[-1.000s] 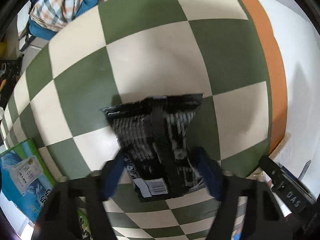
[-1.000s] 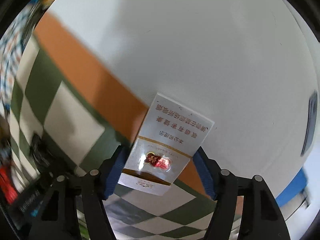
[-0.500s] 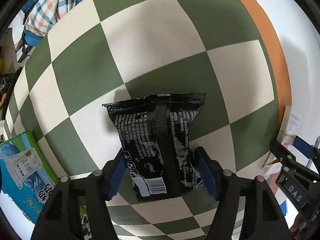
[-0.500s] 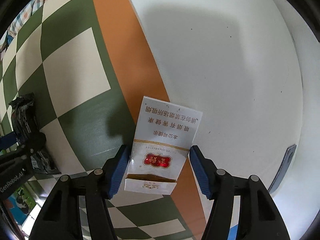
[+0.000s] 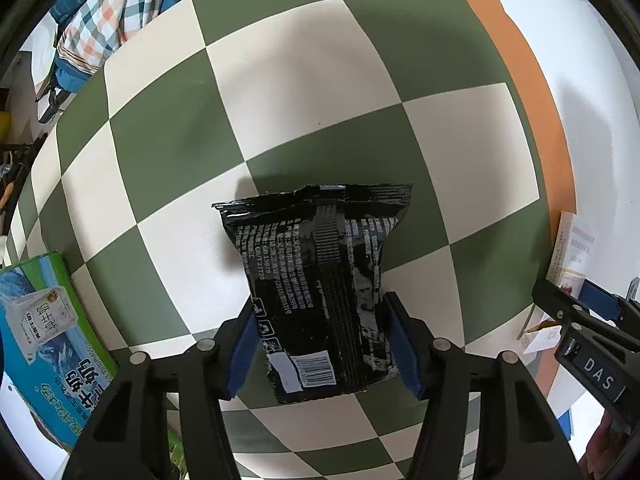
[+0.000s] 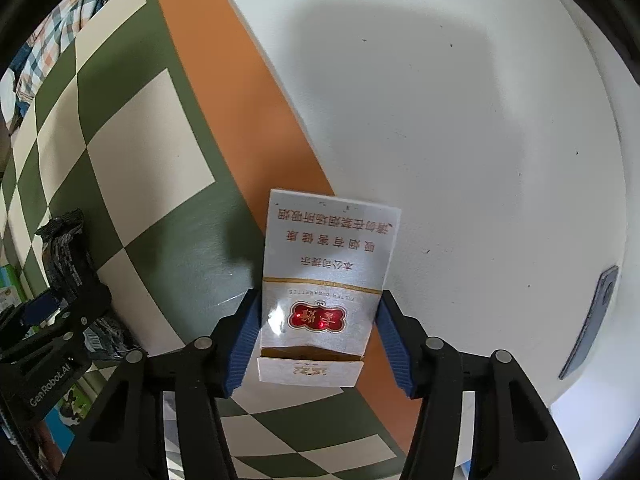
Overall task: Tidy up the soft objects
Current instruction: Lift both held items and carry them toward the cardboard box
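Observation:
My left gripper (image 5: 322, 344) is shut on a black snack bag (image 5: 320, 276), held above the green-and-cream checkered cloth (image 5: 168, 140). My right gripper (image 6: 316, 338) is shut on a white cigarette pack (image 6: 324, 280) with a red emblem, held over the cloth's orange border (image 6: 224, 92) and the white table. The cigarette pack (image 5: 572, 248) and right gripper also show at the right edge of the left wrist view. The black bag (image 6: 68, 256) and left gripper show at the left of the right wrist view.
A blue-and-green milk carton box (image 5: 44, 340) lies at the lower left. Plaid clothing (image 5: 100, 20) is piled at the far left corner. A grey flat phone-like object (image 6: 592, 320) lies on the white table (image 6: 460, 100) at right.
Both grippers have risen a little with their loads still held. The right view has swung so more of the checkered cloth and the left gripper show.

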Demonstrator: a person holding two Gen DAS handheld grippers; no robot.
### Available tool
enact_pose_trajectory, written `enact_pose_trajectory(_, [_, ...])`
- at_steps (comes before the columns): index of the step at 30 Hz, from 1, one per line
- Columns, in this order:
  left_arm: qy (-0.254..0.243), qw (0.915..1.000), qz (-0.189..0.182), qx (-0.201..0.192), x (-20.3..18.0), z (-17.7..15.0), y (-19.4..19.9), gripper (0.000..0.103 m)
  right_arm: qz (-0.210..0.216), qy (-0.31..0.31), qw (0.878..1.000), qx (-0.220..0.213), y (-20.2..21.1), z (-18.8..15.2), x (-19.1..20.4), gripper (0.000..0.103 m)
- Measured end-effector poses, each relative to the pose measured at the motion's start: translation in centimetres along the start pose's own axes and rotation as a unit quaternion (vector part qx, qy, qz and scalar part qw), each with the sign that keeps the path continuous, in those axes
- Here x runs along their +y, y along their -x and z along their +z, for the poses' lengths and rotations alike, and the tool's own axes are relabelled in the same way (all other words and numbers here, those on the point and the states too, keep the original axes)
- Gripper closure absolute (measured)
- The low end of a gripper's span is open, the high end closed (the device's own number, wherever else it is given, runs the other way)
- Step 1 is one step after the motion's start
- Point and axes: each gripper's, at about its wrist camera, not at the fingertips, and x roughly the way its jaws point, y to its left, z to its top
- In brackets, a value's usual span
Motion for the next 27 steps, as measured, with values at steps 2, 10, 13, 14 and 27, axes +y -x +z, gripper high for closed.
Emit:
enact_pose_trajectory(2, [-0.001,1.0,0.003,-0.004,-0.4,-0.3,0.1,0.051,-0.005,0.002,1.0,-0.002,0.4,0.1,-0.7,0.044])
enact_pose_trajectory(10, [0.007,0.9992,-0.034,-0.017,1.2,-0.8,1.8,0.054,0.012,0.023,0.999,-0.02,2.9,-1.7,1.1,0.045])
enact_pose_trajectory(13, [0.015,0.9978,-0.059,-0.028,1.6,-1.7,2.7,0.054,0.029,0.035,0.998,-0.034,5.2,-3.2,2.3,0.045])
enact_pose_trajectory(14, [0.017,0.997,-0.069,-0.032,1.7,-2.1,3.2,0.054,0.033,0.039,0.998,-0.038,6.0,-3.8,2.3,0.045])
enact_pose_trajectory(27, [0.004,0.9969,-0.071,-0.035,2.9,-3.3,5.0,0.054,0.011,0.084,0.994,-0.075,9.7,-8.2,1.2,0.045])
